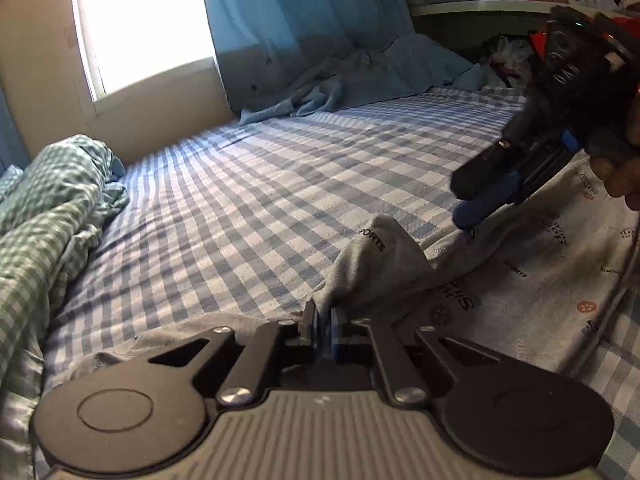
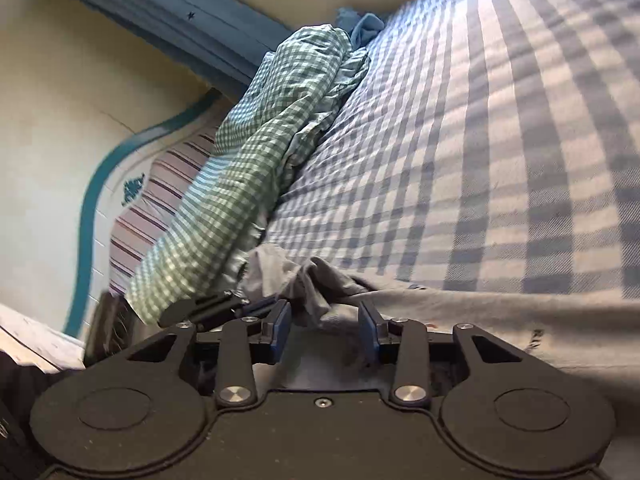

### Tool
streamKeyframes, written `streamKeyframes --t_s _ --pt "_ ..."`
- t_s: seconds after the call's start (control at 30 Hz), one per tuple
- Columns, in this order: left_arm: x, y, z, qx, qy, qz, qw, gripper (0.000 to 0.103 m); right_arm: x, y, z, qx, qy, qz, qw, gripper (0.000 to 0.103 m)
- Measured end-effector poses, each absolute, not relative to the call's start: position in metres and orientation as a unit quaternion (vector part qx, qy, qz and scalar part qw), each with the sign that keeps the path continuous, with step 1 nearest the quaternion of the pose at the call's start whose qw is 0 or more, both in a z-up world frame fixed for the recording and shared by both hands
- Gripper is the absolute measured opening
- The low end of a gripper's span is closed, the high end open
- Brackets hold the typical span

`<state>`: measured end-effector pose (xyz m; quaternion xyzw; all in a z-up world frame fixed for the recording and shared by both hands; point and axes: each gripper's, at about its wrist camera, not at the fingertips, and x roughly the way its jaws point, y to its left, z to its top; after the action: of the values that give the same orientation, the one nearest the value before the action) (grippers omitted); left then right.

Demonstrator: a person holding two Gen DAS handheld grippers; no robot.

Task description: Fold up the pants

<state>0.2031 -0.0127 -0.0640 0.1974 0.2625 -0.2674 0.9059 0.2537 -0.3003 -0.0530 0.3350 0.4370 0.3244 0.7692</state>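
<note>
Grey pants [image 1: 520, 280] with small printed logos lie on the blue checked bedsheet [image 1: 260, 200]. My left gripper [image 1: 325, 330] is shut on a raised fold of the pants, pulling the cloth into a peak. My right gripper [image 1: 472, 204] shows in the left wrist view at the right, just above the pants' far edge. In the right wrist view my right gripper [image 2: 325, 330] is open, its blue pads [image 2: 282, 330] either side of grey pants cloth [image 2: 320, 280] lying beneath them. The left gripper [image 2: 208, 308] shows there low at the left.
A rumpled green checked blanket [image 1: 52, 216] lies along the left of the bed, also in the right wrist view [image 2: 248, 168]. A blue star curtain [image 1: 304, 32] and blue cloth [image 1: 320, 96] hang at the far end. Cluttered shelves [image 1: 500, 4] stand at the far right.
</note>
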Motion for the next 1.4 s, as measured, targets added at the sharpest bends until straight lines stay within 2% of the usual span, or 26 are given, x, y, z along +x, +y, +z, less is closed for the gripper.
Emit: streamKeyframes --t_s 0.17,0.33,0.37,0.4,0.43,0.47,0.5,0.57,0.63,0.67,0.8,0.9,1.1,1.13,1.17,1.2,1.23,1.27,1.4 --pt "0.198 -0.012 -0.063 0.195 0.25 -0.268 0.91 0.006 0.282 -0.282 -0.067 0.4 0.469 0.336 0.712 0.054" --pt "0.195 -0.011 -0.064 0.197 0.246 -0.265 0.911 0.011 0.301 -0.263 -0.082 0.452 0.493 0.338 0.662 0.055" --pt "0.194 -0.009 -0.064 0.195 0.251 -0.257 0.913 0.016 0.305 -0.26 -0.084 0.462 0.495 0.333 0.656 0.052" --pt "0.194 -0.007 -0.063 0.19 0.255 -0.248 0.915 0.019 0.309 -0.258 -0.087 0.47 0.497 0.326 0.653 0.041" --pt "0.193 -0.002 -0.06 0.18 0.262 -0.237 0.918 0.039 0.311 -0.257 -0.088 0.475 0.496 0.318 0.654 0.031" --pt "0.194 0.003 -0.057 0.165 0.268 -0.224 0.922 0.061 0.314 -0.257 -0.09 0.475 0.495 0.307 0.66 0.007" --pt "0.197 0.011 -0.055 0.145 0.274 -0.208 0.928 0.066 0.316 -0.257 -0.09 0.475 0.493 0.299 0.665 0.003" --pt "0.212 0.022 -0.056 0.119 0.306 -0.18 0.927 0.066 0.32 -0.26 -0.091 0.481 0.483 0.291 0.671 0.001" --pt "0.248 0.032 -0.072 0.102 0.408 -0.152 0.895 0.064 0.327 -0.266 -0.085 0.485 0.462 0.285 0.685 0.001" --pt "0.259 0.041 -0.079 0.077 0.434 -0.155 0.884 0.065 0.333 -0.27 -0.081 0.489 0.452 0.281 0.691 0.001" --pt "0.255 0.048 -0.079 0.084 0.423 -0.161 0.888 0.066 0.365 -0.288 -0.076 0.489 0.442 0.233 0.715 0.0" --pt "0.245 0.051 -0.081 0.079 0.411 -0.156 0.895 0.067 0.389 -0.29 -0.1 0.49 0.472 0.202 0.705 0.0" --pt "0.253 0.044 -0.069 0.088 0.428 -0.148 0.887 0.068 0.409 -0.289 -0.116 0.402 0.514 0.234 0.72 0.0" --pt "0.257 0.046 -0.062 0.083 0.426 -0.141 0.89 0.068 0.407 -0.291 -0.11 0.384 0.513 0.244 0.728 0.002" --pt "0.259 0.049 -0.055 0.078 0.415 -0.134 0.897 0.069 0.404 -0.292 -0.101 0.362 0.51 0.251 0.739 0.011" --pt "0.265 0.053 -0.047 0.072 0.4 -0.124 0.905 0.07 0.4 -0.295 -0.09 0.326 0.503 0.249 0.761 0.039" --pt "0.272 0.055 -0.042 0.072 0.394 -0.116 0.909 0.071 0.396 -0.297 -0.078 0.291 0.491 0.244 0.784 0.054" --pt "0.283 0.056 -0.04 0.076 0.391 -0.104 0.911 0.071 0.391 -0.3 -0.065 0.256 0.471 0.244 0.808 0.065" --pt "0.325 0.058 -0.064 0.102 0.418 -0.034 0.902 0.075 0.356 -0.28 -0.03 0.128 0.408 0.251 0.869 0.065"
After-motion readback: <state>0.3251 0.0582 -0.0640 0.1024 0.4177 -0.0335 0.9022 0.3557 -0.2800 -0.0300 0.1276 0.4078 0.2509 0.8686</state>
